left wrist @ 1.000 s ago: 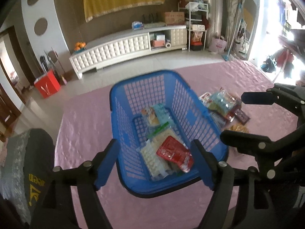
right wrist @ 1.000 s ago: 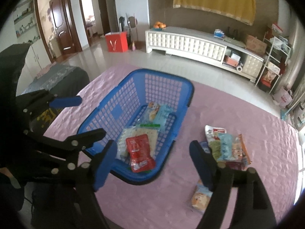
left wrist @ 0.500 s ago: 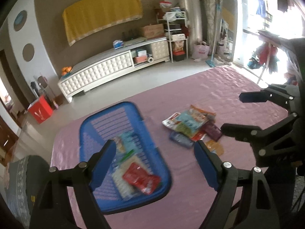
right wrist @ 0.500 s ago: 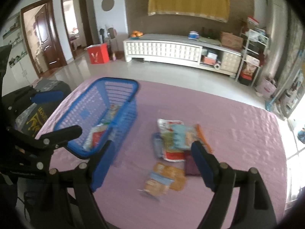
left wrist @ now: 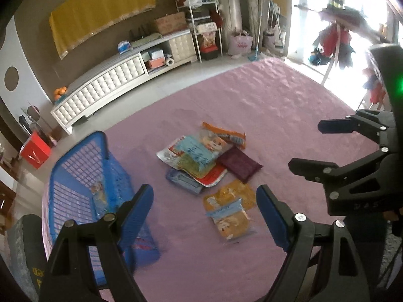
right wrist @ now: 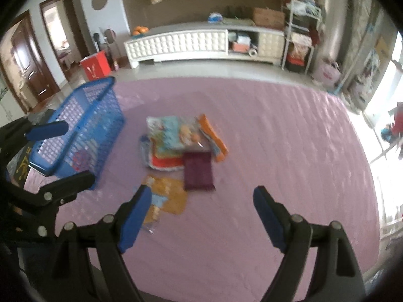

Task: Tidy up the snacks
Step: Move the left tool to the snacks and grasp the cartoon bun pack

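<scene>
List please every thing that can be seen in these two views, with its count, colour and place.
basket: one, blue, left end of cloth, snacks inside
tablecloth: one, pink, covers table
snack packets: several overlapping, mixed colours, mid-cloth
maroon packet: one, right of pile
orange packets: two, overlapping, nearest the claws
cabinet: one, white, far wall
yellow cloth: one, hung above cabinet
red box: one, on floor
left claw: open, empty
right claw: open, empty

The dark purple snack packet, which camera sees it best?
The left wrist view: the dark purple packet looks sharp there, lying on the pink cloth beside the snack pile. The right wrist view shows all of it too, but blurred.
</scene>
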